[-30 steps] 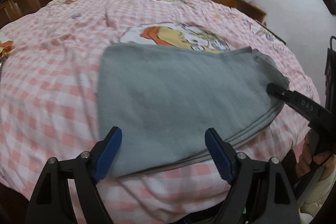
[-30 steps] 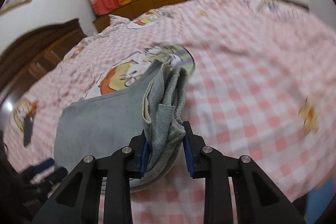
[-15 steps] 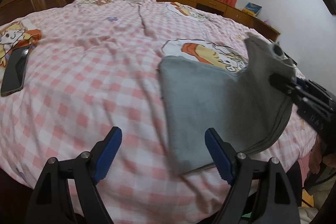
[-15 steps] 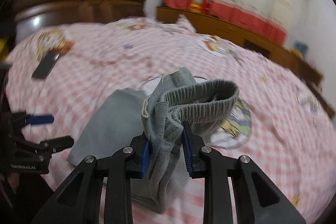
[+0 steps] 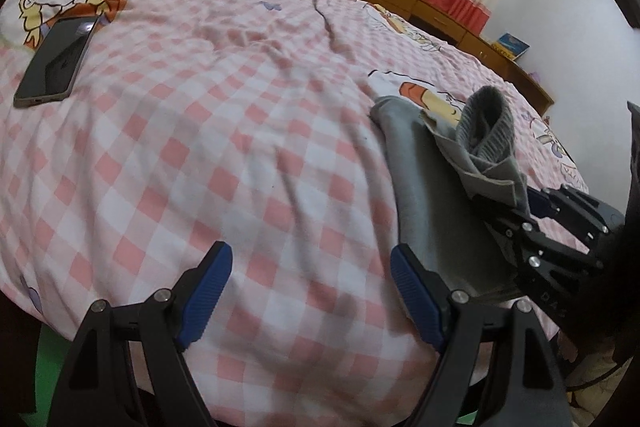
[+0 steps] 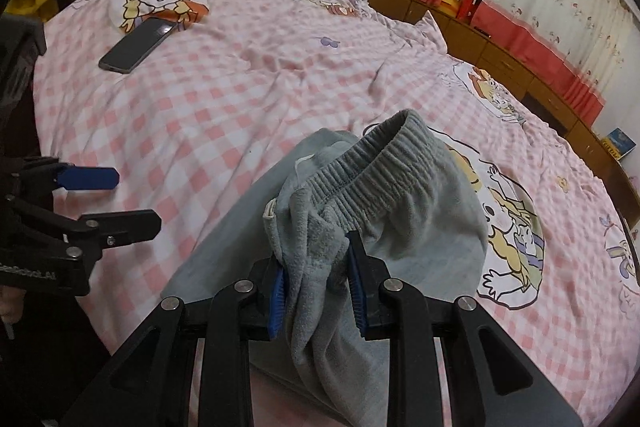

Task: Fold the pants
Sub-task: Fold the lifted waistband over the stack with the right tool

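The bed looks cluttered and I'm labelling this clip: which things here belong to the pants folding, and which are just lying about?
Part of the job:
- grey pants, waistband end lifted
- right gripper, shut on the pants
- left gripper, open over bare cover
- checked bed cover, the folding surface

Just lying about:
- phone, near the cartoon print
- blue book on the cabinet

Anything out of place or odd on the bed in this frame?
One stray item: a dark phone lies screen-up on the pink checked bedspread, apart from the grey pants. The pants look bunched, the waistband end gathered in the right gripper. The left gripper hangs open over bare bedspread.
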A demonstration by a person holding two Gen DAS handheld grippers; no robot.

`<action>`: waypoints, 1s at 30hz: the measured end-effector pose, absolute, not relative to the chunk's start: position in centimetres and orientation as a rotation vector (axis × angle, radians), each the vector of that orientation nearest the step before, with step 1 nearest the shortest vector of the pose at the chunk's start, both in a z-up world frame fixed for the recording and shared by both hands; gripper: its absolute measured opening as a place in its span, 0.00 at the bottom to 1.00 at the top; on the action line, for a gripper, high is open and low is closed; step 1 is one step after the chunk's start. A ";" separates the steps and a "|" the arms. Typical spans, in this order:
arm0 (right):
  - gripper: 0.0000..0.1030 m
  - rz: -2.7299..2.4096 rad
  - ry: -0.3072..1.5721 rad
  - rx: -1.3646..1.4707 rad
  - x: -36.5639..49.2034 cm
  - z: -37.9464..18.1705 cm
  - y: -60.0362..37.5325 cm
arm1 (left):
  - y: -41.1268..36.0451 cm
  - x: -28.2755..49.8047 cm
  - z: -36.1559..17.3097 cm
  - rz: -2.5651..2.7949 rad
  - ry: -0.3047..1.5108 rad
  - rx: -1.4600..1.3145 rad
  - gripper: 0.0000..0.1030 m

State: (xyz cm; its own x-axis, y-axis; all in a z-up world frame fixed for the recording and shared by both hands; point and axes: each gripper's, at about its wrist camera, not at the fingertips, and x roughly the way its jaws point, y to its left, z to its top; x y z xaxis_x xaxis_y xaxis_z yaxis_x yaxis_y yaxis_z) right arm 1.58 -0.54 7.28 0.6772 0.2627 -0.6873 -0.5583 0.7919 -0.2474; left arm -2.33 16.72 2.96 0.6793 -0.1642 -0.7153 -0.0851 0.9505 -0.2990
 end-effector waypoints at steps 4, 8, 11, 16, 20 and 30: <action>0.32 0.506 0.695 -0.418 1.6 7.7 -0.9 | 16.5 -2.3 3.0 -0.040 0.828 -0.314 0.82; 0.43 0.558 0.735 -0.319 1.2 8.4 -1.8 | 15.9 -2.2 3.4 -0.051 0.829 -0.302 0.82; 0.43 0.671 0.766 -0.216 -0.2 9.5 -2.6 | 15.2 -2.0 4.2 -0.064 0.819 -0.289 0.82; 0.43 0.646 0.718 -0.203 -2.0 10.5 -4.5 | 13.2 -1.5 6.1 -0.112 0.786 -0.262 0.82; 0.43 0.530 0.751 -0.134 -1.0 9.7 -7.5 | 11.2 -0.7 7.3 -0.181 0.773 -0.264 0.82; 0.43 0.381 0.823 0.023 1.3 7.6 -12.7 | 5.7 3.4 5.8 -0.248 0.861 -0.221 0.80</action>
State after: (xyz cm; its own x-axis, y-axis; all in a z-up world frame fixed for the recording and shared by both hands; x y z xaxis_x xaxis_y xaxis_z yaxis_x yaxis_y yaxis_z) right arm 1.32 -12.67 7.60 0.6163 0.3396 -0.7105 -0.3222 0.9320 0.1660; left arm 3.37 5.74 5.82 0.6259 -0.3031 -0.7186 0.1256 0.9485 -0.2907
